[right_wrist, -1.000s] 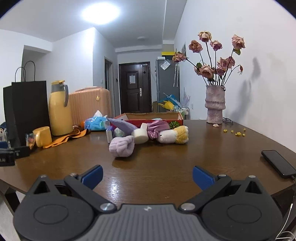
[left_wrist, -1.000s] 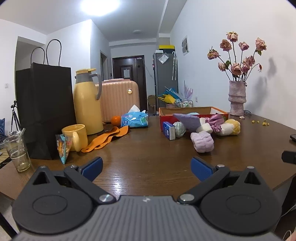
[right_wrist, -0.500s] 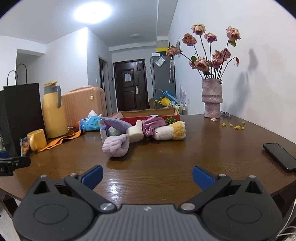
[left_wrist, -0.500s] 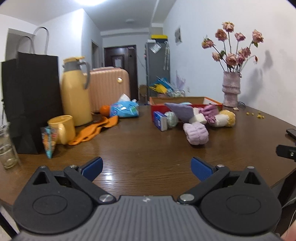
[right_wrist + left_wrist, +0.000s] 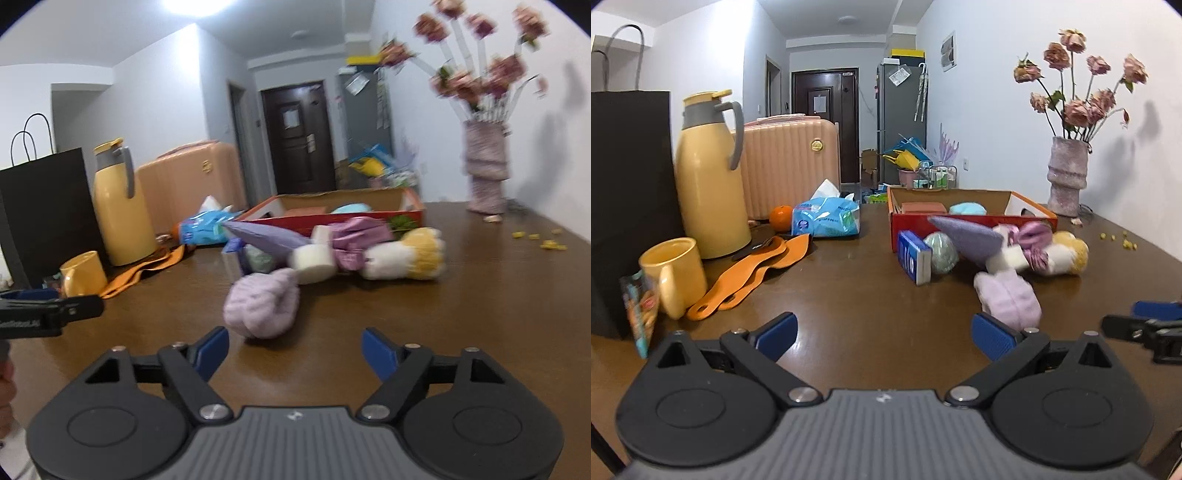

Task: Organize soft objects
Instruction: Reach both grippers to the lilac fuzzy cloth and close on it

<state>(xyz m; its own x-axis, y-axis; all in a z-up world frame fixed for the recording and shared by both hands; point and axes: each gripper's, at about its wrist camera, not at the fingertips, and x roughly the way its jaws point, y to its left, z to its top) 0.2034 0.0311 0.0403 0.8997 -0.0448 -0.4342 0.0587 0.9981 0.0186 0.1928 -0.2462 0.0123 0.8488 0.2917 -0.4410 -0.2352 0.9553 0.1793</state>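
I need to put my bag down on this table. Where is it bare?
Bare wood lies between the orange straps and the lilac knitted bundle, and right of the plush toy toward the vase. Around the red box it is crowded.

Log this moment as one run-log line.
stage: approach | right gripper: open, jaws just narrowing, nothing between, nearing lilac plush | left gripper: open, empty | box: behind toys

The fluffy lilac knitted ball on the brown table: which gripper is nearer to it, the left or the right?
Right. The right gripper sits just short of the fluffy lilac knitted ball, facing it, fingers apart. The left gripper is farther away, with the ball off its right finger.
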